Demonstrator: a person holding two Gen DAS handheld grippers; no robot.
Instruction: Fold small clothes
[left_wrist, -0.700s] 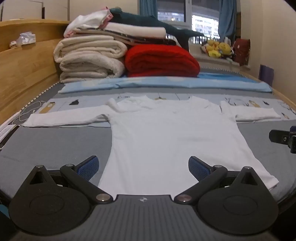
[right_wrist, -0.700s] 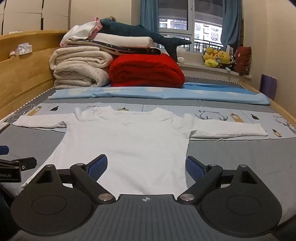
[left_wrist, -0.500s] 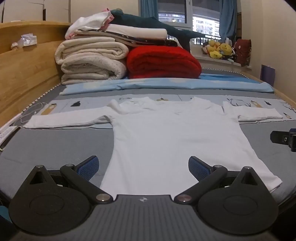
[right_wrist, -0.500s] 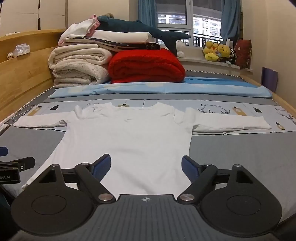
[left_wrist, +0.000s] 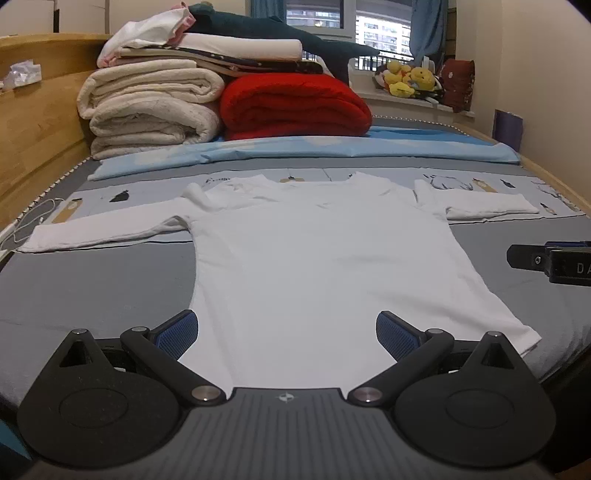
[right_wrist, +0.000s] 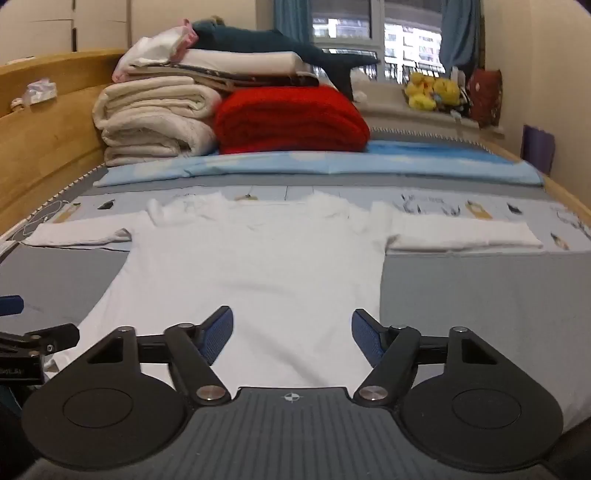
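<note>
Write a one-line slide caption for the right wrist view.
Open right gripper over the hem of a white shirt spread flat on the bed, sleeves out, folded blankets behind.

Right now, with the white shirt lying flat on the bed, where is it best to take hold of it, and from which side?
Probably at the hem corners. The white shirt lies flat, sleeves spread, hem nearest both cameras. The left gripper and right gripper are open over the hem edge, so coming in low from the near side and pinching each bottom corner looks easiest; the flat middle offers no edge.
</note>
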